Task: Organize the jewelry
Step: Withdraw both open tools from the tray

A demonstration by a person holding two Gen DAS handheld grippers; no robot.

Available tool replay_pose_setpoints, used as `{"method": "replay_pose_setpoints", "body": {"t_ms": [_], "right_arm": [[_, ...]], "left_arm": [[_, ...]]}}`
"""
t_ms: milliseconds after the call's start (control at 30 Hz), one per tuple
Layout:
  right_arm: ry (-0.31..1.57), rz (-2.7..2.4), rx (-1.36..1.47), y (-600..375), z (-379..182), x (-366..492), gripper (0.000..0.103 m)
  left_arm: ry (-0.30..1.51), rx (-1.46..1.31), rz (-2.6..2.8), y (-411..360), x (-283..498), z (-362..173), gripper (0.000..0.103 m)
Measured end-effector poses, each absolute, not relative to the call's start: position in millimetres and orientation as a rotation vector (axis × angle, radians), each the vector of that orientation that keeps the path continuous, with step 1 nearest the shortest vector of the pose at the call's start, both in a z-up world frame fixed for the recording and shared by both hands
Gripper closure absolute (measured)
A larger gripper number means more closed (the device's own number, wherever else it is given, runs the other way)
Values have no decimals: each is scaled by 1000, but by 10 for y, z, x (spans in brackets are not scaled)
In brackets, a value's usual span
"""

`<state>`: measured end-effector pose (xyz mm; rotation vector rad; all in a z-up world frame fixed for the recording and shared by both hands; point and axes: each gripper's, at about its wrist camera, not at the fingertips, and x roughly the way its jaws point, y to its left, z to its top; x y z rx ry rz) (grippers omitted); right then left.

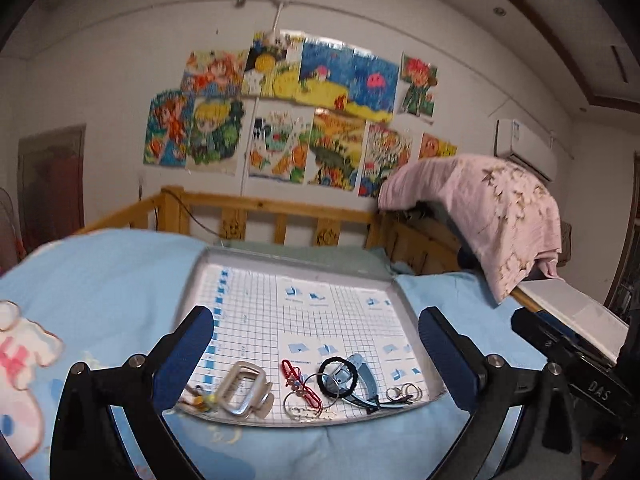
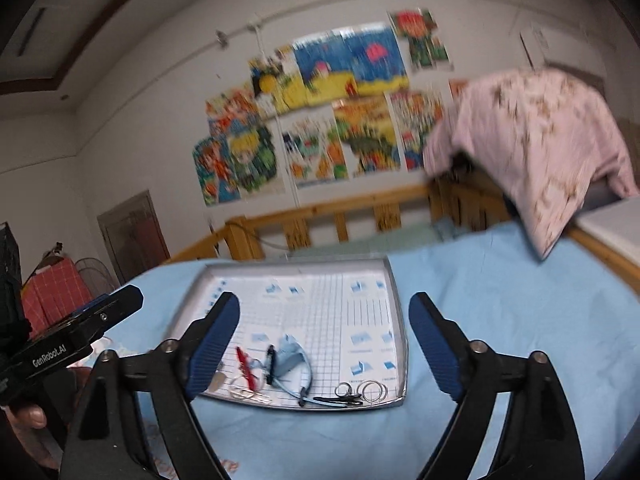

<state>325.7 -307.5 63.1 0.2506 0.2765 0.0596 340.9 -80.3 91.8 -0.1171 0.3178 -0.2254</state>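
Shiny metal tray, paper-lined; matt blue cloth sheet; bare wood rail; glinting metal rings.

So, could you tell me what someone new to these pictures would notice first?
Probably the bright children's drawings covering the white wall behind the wooden bed rail. Next comes the shallow grid-printed tray on the light blue bedsheet, with jewelry along its near edge: a silver buckle, a red cord, a black band, small rings. A pink quilt hangs over the rail on the right.
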Motion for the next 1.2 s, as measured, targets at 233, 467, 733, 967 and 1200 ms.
{"method": "replay_pose_setpoints", "body": {"t_ms": [233, 467, 733, 967, 1200], "right_arm": [[200, 67, 209, -3012, 917, 2527, 2], [119, 42, 154, -2852, 982, 1704, 1], [92, 45, 135, -2615, 835, 1012, 1], [113, 64, 120, -2413, 597, 659, 1], [133, 78, 95, -2309, 414, 463, 1]], "left_arm": [[256, -116, -218, -617, 2725, 1110, 0], [210, -111, -221, -446, 2038, 1119, 0], [195, -98, -199, -204, 1353, 900, 0], [202, -90, -164, -27, 956, 659, 0], [216, -73, -136, 65, 674, 441, 0]]}}
